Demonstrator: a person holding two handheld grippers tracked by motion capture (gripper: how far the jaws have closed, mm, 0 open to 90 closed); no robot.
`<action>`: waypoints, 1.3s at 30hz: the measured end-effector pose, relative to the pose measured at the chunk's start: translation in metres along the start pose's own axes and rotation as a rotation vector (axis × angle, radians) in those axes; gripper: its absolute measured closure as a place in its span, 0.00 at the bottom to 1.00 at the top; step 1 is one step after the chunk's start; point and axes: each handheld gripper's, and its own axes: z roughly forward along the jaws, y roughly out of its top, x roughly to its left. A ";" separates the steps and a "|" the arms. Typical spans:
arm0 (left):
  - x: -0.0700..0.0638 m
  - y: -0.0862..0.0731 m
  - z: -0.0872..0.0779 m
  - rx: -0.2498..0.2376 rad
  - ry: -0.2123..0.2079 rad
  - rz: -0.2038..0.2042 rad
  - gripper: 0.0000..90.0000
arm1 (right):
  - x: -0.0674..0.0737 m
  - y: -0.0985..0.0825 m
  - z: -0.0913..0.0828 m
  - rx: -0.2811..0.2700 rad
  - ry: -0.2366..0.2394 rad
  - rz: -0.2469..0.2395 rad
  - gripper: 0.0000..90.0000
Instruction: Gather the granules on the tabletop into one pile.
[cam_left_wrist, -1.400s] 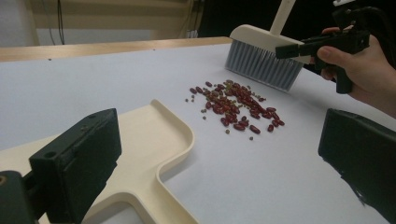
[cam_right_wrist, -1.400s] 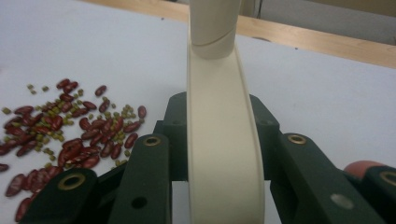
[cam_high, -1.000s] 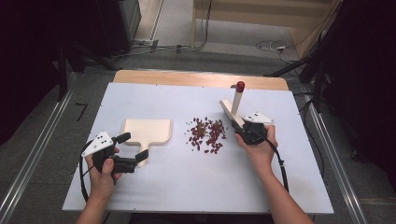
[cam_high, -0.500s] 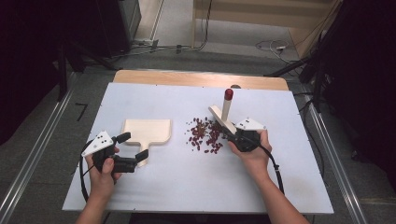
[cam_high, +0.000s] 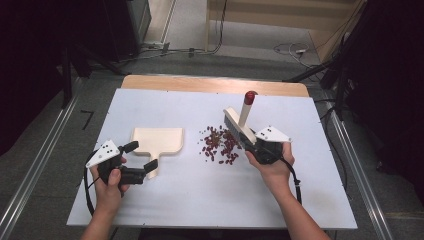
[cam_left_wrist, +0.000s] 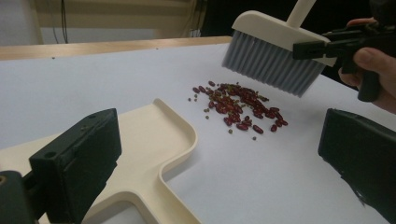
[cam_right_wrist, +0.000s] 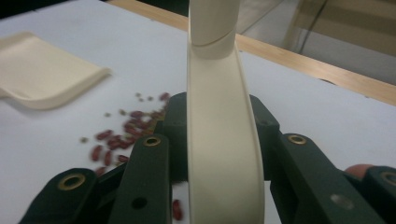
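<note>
We've got the left gripper (cam_high: 140, 156) nearest us, toward the desk's (cam_high: 200, 200) near-left corner, held low over the surface. Its 2 jaws stand spread wide, 1 on each side of the dustpan's handle, nothing pinched; whether either touches the handle we can't tell. In the left gripper view the left gripper (cam_left_wrist: 219, 154) looks across the dustpan (cam_left_wrist: 144, 149) toward the beans (cam_left_wrist: 238, 106).

Dustpan (cam_high: 156, 143): cream, flat on the desk left of centre, handle pointing at the near edge, open mouth toward the far edge.

Right gripper (cam_high: 248, 143) sits right of centre, in the person's right hand (cam_high: 272, 167). Jaws pressed onto the head of the brush (cam_high: 239, 125), pinching it from both sides; the right gripper view shows the right gripper (cam_right_wrist: 218, 154) with the cream brush (cam_right_wrist: 219, 140) back clamped between its 2 black jaws.

Brush is off the desk, bristles angled down just above the right edge of the beans, not touching them in the left gripper view. Brush (cam_left_wrist: 275, 51) handle rises away, red tip toward the far edge.

Beans (cam_high: 220, 145): 1 loose red-brown scatter at desk centre, between dustpan and brush, apart from the dustpan.
</note>
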 end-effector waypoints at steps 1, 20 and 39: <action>0.000 0.000 0.000 0.000 0.001 -0.002 0.00 | 0.005 0.002 -0.002 -0.007 0.018 0.002 0.73; 0.002 -0.001 -0.004 -0.017 0.001 -0.019 0.00 | 0.094 -0.004 0.030 0.105 0.186 0.165 0.73; 0.000 -0.002 -0.002 -0.004 -0.005 -0.016 0.00 | 0.041 -0.020 0.023 0.081 0.035 0.197 0.73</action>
